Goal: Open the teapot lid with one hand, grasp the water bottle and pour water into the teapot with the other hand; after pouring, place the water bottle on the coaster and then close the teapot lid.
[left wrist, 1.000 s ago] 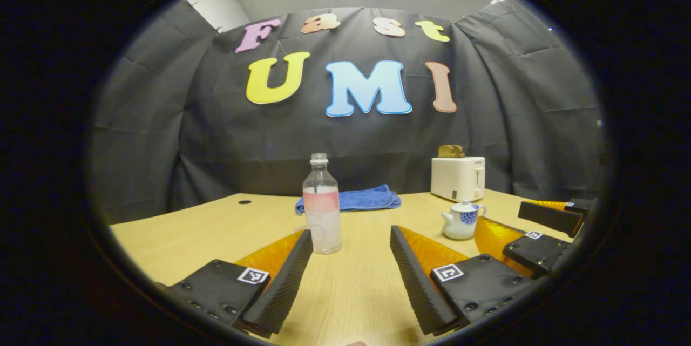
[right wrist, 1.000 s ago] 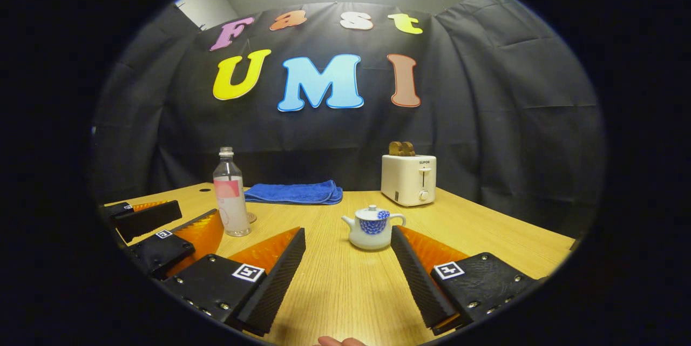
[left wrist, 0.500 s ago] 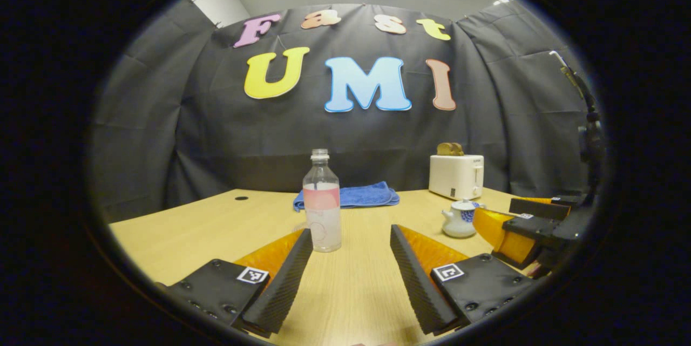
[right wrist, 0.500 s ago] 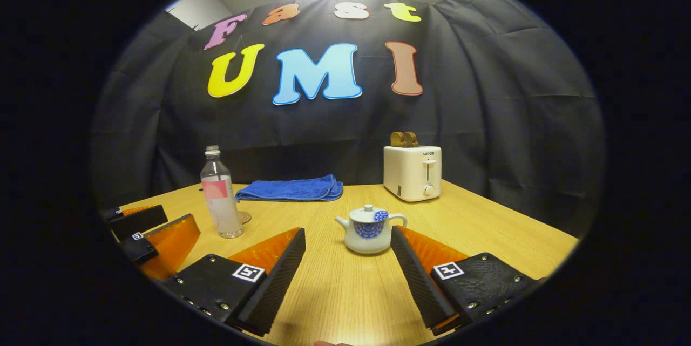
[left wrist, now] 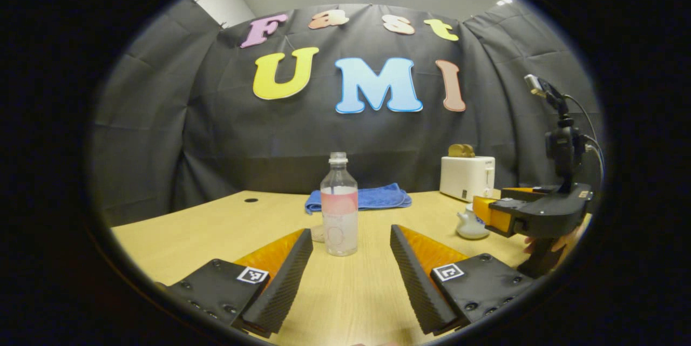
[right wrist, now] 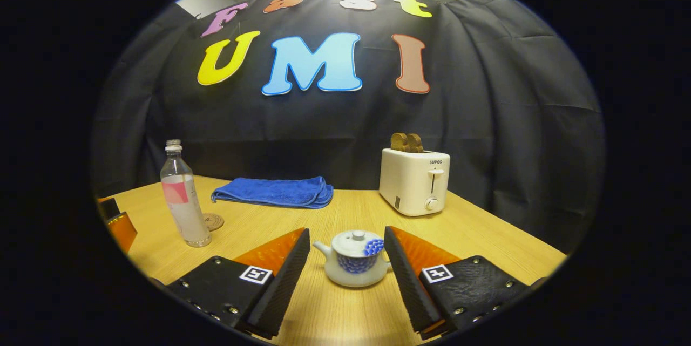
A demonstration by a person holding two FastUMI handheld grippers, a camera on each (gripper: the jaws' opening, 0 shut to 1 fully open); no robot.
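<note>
White teapot point(right wrist: 353, 258) btwn spread right gripper point(right wrist: 345, 259); left gripper point(left wrist: 351, 259) wide too, bottle point(left wrist: 339, 207) prob. untouched.

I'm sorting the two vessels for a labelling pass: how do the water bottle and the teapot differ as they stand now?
The water bottle is tall, slim and see-through; the teapot is squat, round and opaque white with a blue pattern. The water bottle stands off to the side beside the coaster; the teapot sits between the open fingers of the right gripper. Both stand upright on the table, tops closed, ungripped.
</note>
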